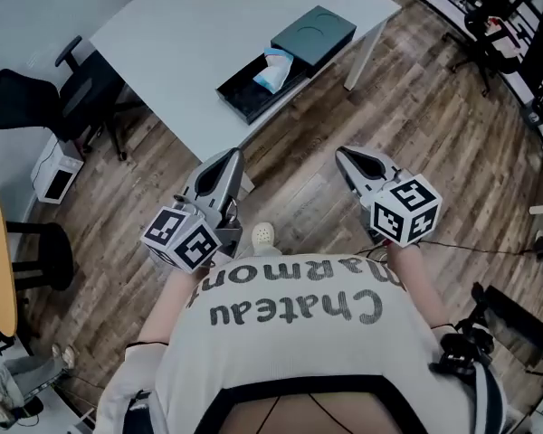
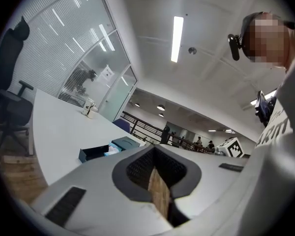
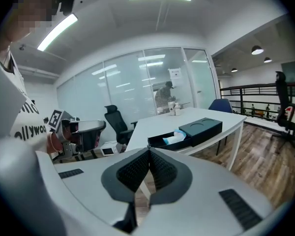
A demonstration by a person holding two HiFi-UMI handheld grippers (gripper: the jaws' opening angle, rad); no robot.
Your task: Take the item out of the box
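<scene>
Head view: box was set open on table, with item lying in its tray. Left tool and right tool were held fully closed, empty, over floor, well apart from box.

Both grippers held out in front of the chest, side by side and well apart, noses pointing away from the body.

Left gripper: jaws closed, toothed pads meeting at the tip, nothing between them. Its marker cube sits at the rear, nearest the torso. Left forearm runs back under the shirt hem.

Right gripper: jaws also closed tip to tip, empty. Its marker cube at the rear. Right forearm bare, angled inward to the body.

Each gripper is visible from the other's view.
</scene>
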